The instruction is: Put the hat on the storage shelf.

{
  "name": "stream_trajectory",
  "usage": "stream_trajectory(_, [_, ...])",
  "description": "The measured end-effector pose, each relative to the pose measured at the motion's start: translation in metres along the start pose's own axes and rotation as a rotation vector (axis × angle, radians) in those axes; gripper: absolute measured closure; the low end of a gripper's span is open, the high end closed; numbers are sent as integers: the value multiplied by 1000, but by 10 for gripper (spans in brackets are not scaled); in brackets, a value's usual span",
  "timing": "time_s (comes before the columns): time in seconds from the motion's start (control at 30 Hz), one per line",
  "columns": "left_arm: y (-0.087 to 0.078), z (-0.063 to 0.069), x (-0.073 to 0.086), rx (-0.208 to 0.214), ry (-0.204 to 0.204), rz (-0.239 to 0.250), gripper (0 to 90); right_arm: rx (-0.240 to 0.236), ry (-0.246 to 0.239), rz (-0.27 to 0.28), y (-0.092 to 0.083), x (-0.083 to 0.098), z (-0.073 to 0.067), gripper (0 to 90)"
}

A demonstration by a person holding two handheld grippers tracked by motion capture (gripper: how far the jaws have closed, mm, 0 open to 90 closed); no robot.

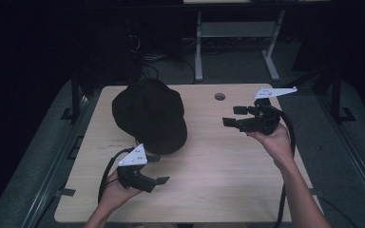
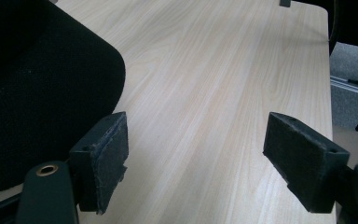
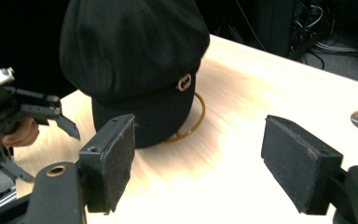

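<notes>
Left gripper point(image 1: 156, 169): jaws spread wide, nothing between the pads, held just beside the brim edge of the black cap point(image 1: 149, 114), not touching it. Right gripper point(image 1: 236, 116): jaws likewise spread, empty, held above the table point(image 1: 228, 190), well apart from the cap, pointing towards it. Cap resting on the tabletop at its far left part, brim towards the near edge, small gold emblem point(image 3: 184, 82) on the band. Round cable hole point(image 1: 220, 96) to the right of the cap

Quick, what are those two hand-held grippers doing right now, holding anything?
Left hand-held gripper: open, holding nothing, beside the black cap.
Right hand-held gripper: open, holding nothing, jaws pointing toward the cap.
</notes>
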State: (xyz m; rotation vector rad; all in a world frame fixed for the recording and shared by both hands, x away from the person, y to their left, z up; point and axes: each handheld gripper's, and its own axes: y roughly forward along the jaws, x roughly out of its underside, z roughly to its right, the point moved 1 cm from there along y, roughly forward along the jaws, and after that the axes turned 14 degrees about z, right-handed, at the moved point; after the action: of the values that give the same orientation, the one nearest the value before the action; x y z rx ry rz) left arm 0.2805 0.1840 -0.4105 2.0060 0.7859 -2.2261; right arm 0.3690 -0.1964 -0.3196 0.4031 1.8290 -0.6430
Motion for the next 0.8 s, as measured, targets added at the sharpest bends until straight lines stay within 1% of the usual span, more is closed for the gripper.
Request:
stream_trajectory(0.23, [-2, -1, 0, -2, -2, -1, 217, 18, 23, -3, -13, 22, 4, 254])
stream_trajectory(0.3, [-3, -1, 0, -4, -7, -1, 217, 18, 30, -7, -16, 27, 4, 251])
stream_trajectory(0.6, [-5, -3, 1, -8, -12, 7, 217, 30, 29, -40, -32, 56, 0, 251])
stream_trajectory(0.7, [-7, -3, 1, -10, -7, 1, 217, 30, 40, -50, -37, 66, 0, 251])
stream_trajectory(0.8, [-7, -3, 1, -15, -14, 9, 217, 35, 55, -52, -43, 79, 1, 249])
